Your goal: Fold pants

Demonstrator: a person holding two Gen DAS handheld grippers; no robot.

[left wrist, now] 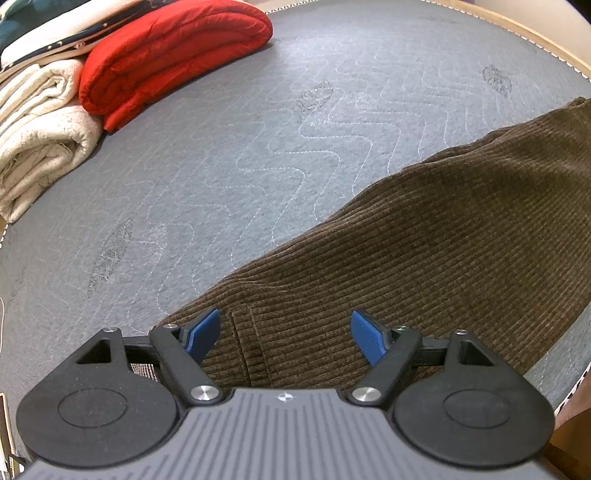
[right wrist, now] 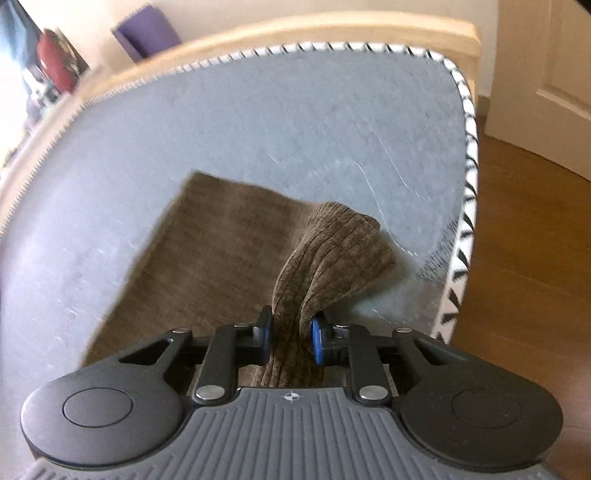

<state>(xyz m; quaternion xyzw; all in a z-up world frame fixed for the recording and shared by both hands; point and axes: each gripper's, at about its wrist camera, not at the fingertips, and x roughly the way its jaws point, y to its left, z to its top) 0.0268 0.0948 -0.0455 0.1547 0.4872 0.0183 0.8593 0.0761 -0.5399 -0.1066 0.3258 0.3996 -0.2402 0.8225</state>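
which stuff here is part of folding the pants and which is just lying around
Part of the job:
- brown pants
- right gripper, shut on a bunched bit of the pants
- left gripper, open over the pants
- mattress, the folding surface

Lying about:
- red blanket
- cream blanket
- purple box

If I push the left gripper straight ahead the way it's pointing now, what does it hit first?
Most likely the brown corduroy pants: the left gripper, jaws open, points down at them. Depth is hard to judge.
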